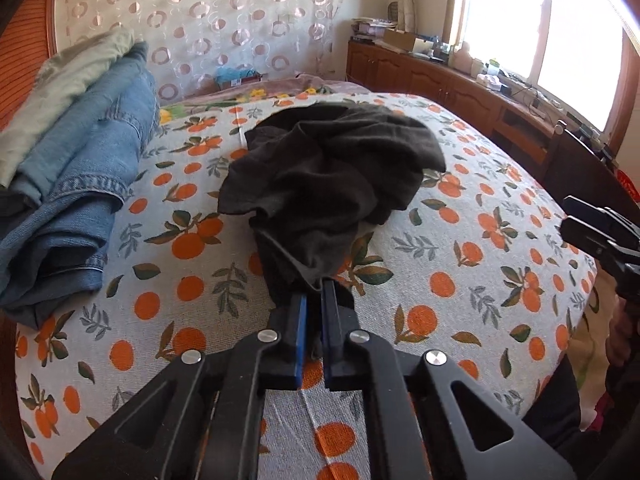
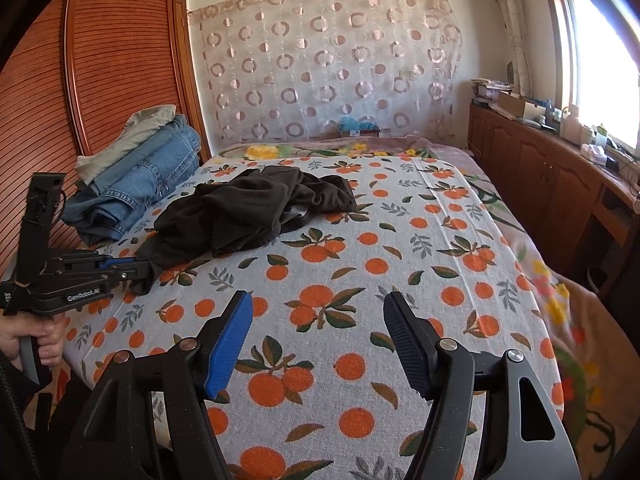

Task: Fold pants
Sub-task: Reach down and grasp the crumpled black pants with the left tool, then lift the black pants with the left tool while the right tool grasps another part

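Note:
The black pants (image 1: 332,168) lie crumpled in a heap on the orange-print bed cover (image 1: 460,280). My left gripper (image 1: 316,292) is shut on one end of the pants near the bed's front edge; the cloth is pinched between its blue pads. The right wrist view shows the same grip, with the left gripper (image 2: 146,270) at the left and the pants (image 2: 256,212) stretching away from it. My right gripper (image 2: 318,320) is open and empty above the bed cover (image 2: 440,260), well to the right of the pants. It also shows at the right edge of the left wrist view (image 1: 568,220).
A stack of folded jeans (image 1: 80,184) with a pale garment (image 1: 60,84) on top lies at the bed's left side, against a wooden headboard (image 2: 100,80). A wooden cabinet (image 2: 552,184) with clutter runs along the right wall under a window.

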`<state>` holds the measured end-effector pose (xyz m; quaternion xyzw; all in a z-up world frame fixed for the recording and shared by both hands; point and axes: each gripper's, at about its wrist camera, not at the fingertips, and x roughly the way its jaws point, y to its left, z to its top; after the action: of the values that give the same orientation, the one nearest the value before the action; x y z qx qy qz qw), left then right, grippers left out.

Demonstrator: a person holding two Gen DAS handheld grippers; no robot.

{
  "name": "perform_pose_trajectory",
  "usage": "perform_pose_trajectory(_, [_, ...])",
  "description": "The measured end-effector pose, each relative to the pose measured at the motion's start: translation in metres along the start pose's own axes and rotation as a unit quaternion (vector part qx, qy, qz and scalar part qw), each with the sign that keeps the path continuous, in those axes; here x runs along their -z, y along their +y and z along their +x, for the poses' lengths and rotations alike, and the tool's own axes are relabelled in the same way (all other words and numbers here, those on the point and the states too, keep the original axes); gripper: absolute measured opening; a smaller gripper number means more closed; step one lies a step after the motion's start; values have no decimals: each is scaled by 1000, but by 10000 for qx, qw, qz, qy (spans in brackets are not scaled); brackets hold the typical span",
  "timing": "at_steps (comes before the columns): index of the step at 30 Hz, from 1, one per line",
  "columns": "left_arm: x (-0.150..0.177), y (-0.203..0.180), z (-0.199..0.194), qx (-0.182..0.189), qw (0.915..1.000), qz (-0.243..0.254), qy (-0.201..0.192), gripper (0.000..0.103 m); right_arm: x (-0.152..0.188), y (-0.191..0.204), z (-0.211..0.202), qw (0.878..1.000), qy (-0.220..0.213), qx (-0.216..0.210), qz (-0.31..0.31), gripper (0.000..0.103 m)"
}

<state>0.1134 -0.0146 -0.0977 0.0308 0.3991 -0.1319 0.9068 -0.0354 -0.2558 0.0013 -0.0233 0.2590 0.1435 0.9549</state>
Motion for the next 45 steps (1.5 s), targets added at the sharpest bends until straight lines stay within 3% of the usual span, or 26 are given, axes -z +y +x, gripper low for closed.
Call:
perform_pose_trajectory(8, [-14,-16,-65,187,9977,191,-625,5,-3,0,-10,10000,-81,26,12,70])
perform_pose_trajectory(16, [-36,-30,-138,472,9890,412,-1339,5,-14,4,-7,9998,-176,-48,-87,70])
perform_pose_trajectory(20, [-44,-21,-160,301,9856,415,-1609,5,-18,8,-4,9995,-187,-194,-159,70])
perform_pose_trajectory(24, [-44,10,-144,71,9894,96,-1448,5,-19,13,12,9988,-62,-351,-331,70])
perform_pose_trajectory(27, [-38,32,-121,-311,9920,-65,-1219,5,-16,16,31,9982,143,-418,-409,70])
perform_pose_trajectory(30, [-27,45,-104,-329,9939,-275,-1011,5,-16,18,45,9977,294,-441,-433,70])
perform_pose_trajectory(34, [-14,40,-97,-426,9949,-278,-871,16,-16,20,50,9974,366,-429,-451,70])
perform_pose_trajectory(38, [-4,24,-94,-185,9964,-212,-806,43,-15,20,47,9973,382,-437,-446,70])
perform_pose_trajectory(45, [10,4,-71,59,9984,-168,-534,45,-15,30,37,9959,403,-610,-536,70])
